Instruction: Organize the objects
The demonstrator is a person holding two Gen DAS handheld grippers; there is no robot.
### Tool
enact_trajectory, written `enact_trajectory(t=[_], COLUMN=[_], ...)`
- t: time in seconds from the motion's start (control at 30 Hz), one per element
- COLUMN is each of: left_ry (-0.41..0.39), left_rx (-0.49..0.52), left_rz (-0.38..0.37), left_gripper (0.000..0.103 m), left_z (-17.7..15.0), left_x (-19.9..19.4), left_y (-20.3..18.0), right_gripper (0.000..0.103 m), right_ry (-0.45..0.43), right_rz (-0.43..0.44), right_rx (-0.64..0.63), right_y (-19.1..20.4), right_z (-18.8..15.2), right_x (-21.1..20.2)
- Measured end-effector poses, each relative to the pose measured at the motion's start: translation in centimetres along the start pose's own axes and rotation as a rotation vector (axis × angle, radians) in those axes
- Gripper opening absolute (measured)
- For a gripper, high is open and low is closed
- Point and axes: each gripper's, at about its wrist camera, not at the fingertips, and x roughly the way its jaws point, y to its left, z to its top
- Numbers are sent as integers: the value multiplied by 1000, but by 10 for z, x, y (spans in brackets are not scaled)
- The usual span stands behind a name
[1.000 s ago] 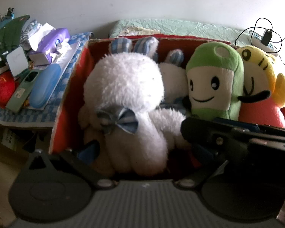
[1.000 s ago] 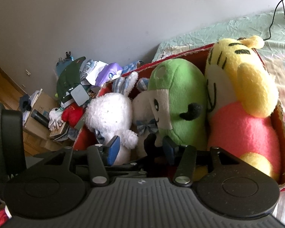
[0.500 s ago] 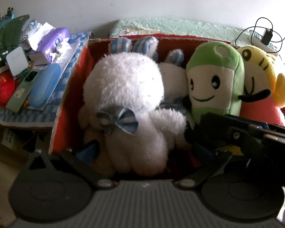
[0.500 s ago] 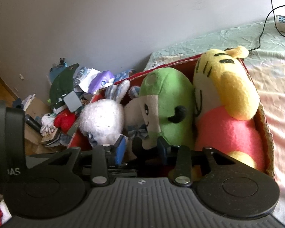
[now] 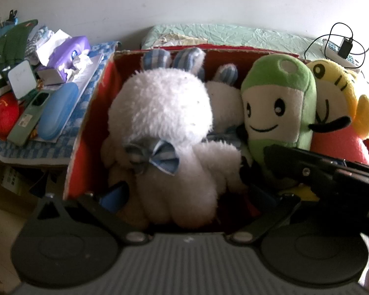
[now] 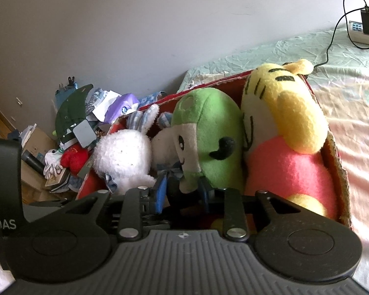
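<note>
A red cardboard box (image 5: 91,147) (image 6: 209,83) holds a white rabbit plush (image 5: 164,113) (image 6: 123,157) with a blue bow, a second white rabbit behind it, a green smiling plush (image 5: 278,103) (image 6: 209,132) and a yellow tiger plush (image 5: 332,91) (image 6: 283,113) in pink. My left gripper (image 5: 184,194) stands wide open, its fingers either side of the white rabbit's lower body. My right gripper (image 6: 182,193) (image 5: 270,153) is at the foot of the green plush. Its jaws are closing, with the plush's lower corner between them and a dark gap beside the left pad.
Left of the box, a cluttered bedside surface carries a purple tissue pack (image 5: 69,49), a blue case (image 5: 55,113), a green remote (image 5: 28,120) and a red toy (image 5: 2,118). A power strip with charger and cable (image 5: 342,49) (image 6: 364,29) lies on the bed sheet (image 6: 356,127) at right.
The right gripper's jaws have drawn much closer together, and its camera has tipped up a little. In the left wrist view its black body has pulled back to the right. The left gripper has not moved.
</note>
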Motion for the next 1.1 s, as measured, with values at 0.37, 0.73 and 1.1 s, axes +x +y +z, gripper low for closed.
enact_trajectory(t=[0.37, 0.73, 1.1], left_ry=[15, -26, -105], left_rx=[8, 9, 117], left_rz=[1, 22, -79], left_gripper=[102, 102, 102], left_z=[2, 11, 19], left_x=[1, -34, -81], left_y=[1, 3, -38], right_gripper=[27, 30, 30], right_ry=[-11, -61, -199], right_rz=[-25, -63, -286], right_rx=[-14, 43, 62], right_y=[0, 1, -7], right_z=[0, 10, 12], right_x=[-11, -44, -106])
